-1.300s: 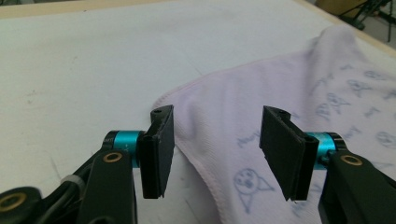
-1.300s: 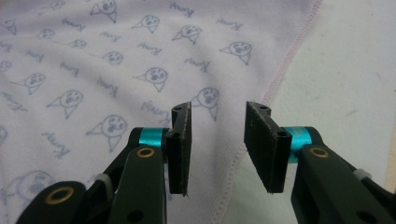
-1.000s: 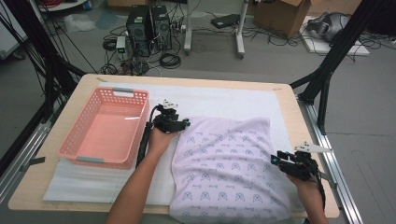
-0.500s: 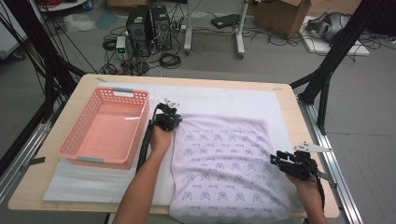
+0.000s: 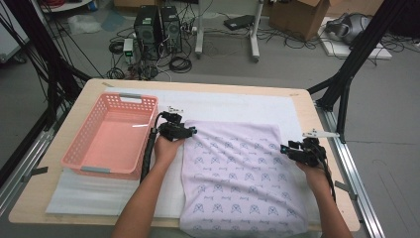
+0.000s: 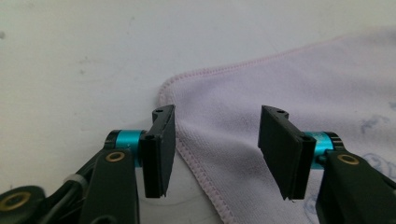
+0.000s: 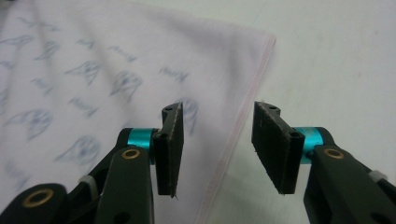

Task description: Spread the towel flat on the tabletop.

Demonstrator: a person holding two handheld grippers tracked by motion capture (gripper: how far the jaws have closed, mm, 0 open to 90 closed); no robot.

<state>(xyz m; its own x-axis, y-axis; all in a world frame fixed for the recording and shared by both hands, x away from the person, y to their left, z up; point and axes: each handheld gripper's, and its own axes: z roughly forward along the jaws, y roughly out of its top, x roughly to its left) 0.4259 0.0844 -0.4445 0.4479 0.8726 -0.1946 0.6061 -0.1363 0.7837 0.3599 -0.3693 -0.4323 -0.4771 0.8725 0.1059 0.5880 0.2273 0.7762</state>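
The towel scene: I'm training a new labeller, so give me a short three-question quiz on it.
1. True or false: the left tool has its jaws clamped on the towel.
2. What lies under the right tool? A) a towel corner B) the towel's side hem C) the basket rim
3. What colour is the basket?

Key: 1 false, the jaws stand open over a corner after just opening. 2 B. 3 pink.

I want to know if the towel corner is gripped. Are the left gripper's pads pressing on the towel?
Apart. In the left gripper view the left gripper stands open, its pads on either side of the towel corner, with clear gaps to the cloth between them.
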